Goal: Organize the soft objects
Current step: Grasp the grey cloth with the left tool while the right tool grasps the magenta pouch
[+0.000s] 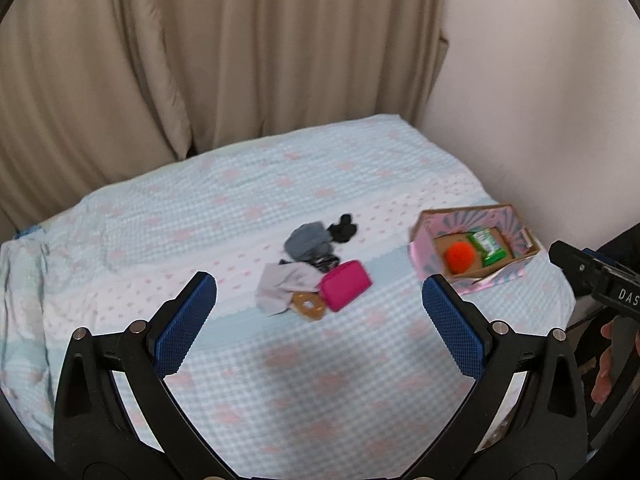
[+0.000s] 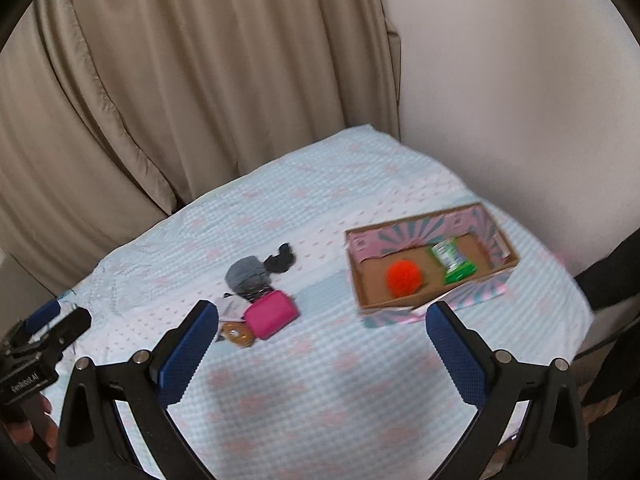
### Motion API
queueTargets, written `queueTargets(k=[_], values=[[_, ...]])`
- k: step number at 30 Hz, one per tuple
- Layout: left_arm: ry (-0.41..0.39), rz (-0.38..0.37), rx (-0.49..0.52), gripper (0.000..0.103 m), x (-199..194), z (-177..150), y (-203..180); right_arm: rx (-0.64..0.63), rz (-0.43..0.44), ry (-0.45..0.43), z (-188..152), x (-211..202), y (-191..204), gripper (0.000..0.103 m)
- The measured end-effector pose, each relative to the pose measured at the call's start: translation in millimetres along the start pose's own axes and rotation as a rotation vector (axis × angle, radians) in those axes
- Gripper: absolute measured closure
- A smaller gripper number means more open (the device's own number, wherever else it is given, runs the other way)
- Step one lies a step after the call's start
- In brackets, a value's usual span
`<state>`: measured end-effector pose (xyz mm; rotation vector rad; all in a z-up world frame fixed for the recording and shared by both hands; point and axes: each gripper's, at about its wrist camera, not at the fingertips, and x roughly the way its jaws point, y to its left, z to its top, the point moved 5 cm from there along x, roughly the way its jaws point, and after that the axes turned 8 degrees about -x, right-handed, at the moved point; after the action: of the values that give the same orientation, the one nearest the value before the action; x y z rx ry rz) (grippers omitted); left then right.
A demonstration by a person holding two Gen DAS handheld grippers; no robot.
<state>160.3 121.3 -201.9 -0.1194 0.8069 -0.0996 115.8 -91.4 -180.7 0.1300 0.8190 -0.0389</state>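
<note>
A pile of soft things lies mid-bed: a magenta pouch (image 1: 346,290) (image 2: 271,315), a grey bundle (image 1: 307,241) (image 2: 247,273), a black piece (image 1: 344,227) (image 2: 282,262), a pale cloth (image 1: 282,285) and a tan flat item (image 1: 308,307) (image 2: 237,333). A pink patterned cardboard box (image 1: 424,256) (image 2: 496,236) to the right holds an orange fuzzy ball (image 1: 460,257) (image 2: 403,278) and a green packet (image 1: 489,245) (image 2: 453,261). My left gripper (image 1: 319,305) is open and empty, short of the pile. My right gripper (image 2: 320,334) is open and empty, short of the box.
The bed (image 1: 320,380) has a pale blue checked cover with pink marks. Beige curtains (image 1: 200,60) hang behind it and a white wall (image 2: 520,100) stands at the right. The other gripper's body shows at each view's edge (image 1: 600,280) (image 2: 36,356).
</note>
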Motion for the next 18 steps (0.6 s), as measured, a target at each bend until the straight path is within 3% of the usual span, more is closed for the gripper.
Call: queueTargets(k=[7, 18], values=[[0.094, -0.019, -0.065, 0.0, 80, -10, 50, 0.077, 0.039, 0.057, -13, 68, 28, 0.0], [0.228, -0.047, -0.138, 0.0, 228, -38, 84, 0.17, 0.101, 0.191, -42, 206, 51, 0.0]])
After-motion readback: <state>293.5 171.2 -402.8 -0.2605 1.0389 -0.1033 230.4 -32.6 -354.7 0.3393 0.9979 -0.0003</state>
